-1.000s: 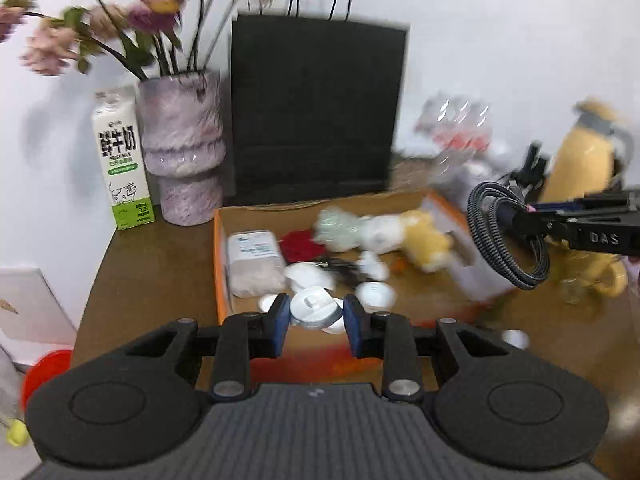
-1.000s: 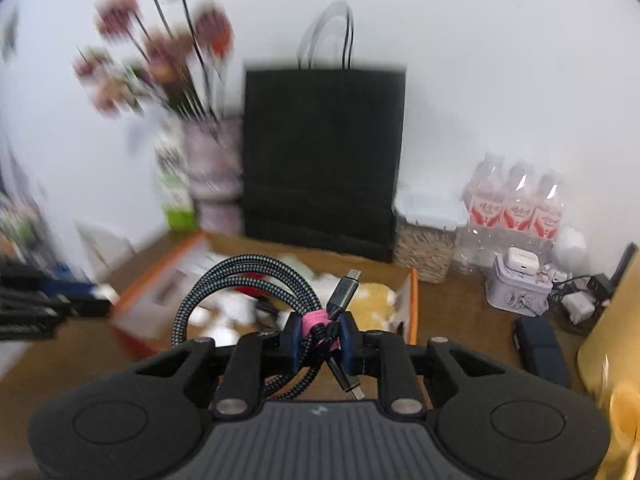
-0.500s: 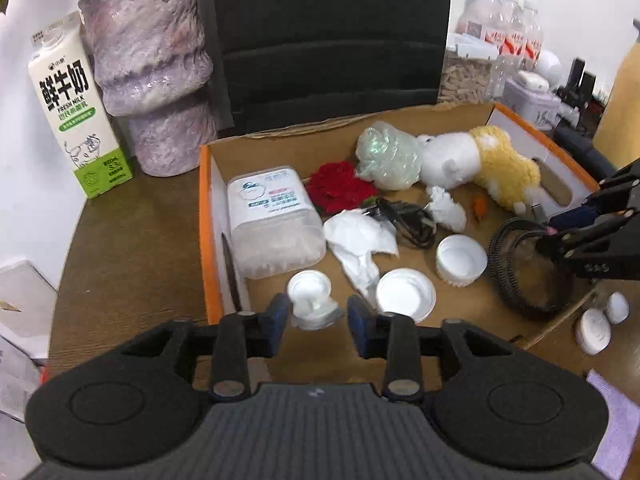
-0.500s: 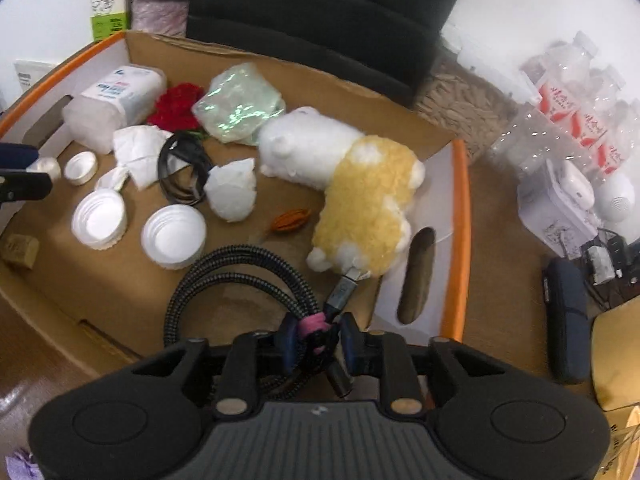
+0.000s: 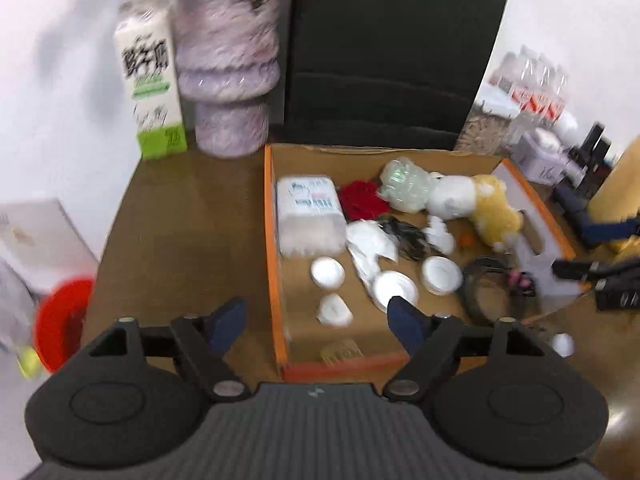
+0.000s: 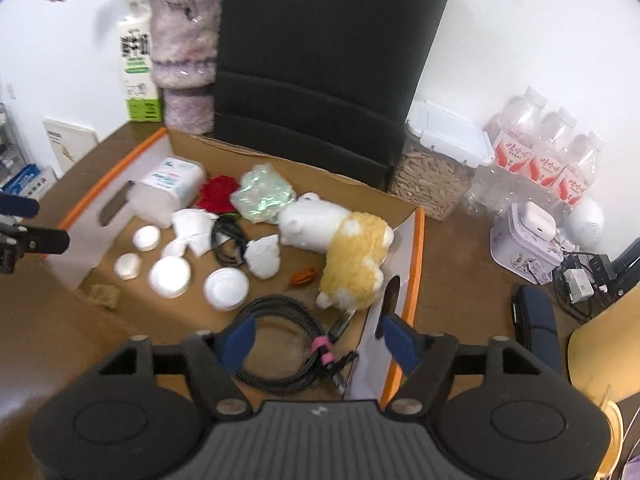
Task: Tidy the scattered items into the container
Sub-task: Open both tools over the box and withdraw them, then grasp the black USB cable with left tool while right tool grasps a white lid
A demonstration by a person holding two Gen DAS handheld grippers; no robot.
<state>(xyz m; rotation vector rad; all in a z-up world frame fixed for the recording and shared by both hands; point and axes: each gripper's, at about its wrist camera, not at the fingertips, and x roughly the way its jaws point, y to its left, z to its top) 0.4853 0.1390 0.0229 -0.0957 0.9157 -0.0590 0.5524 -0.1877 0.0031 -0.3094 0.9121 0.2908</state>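
The orange-edged cardboard box holds a plush toy, white lids, a wipes tub, a red flower and crumpled paper. A small white cap lies in the box's near left corner, just beyond my left gripper, which is open and empty. The coiled braided cable with a pink tie lies in the box's near right corner, below my right gripper, which is open and empty.
A black paper bag, a marbled vase and a milk carton stand behind the box. Water bottles, a seed jar and a tin stand right. A small white object lies on the table.
Both grippers opened. The left let the white cap drop into the box; the right let the coiled cable drop into the box. Both pulled back and up.
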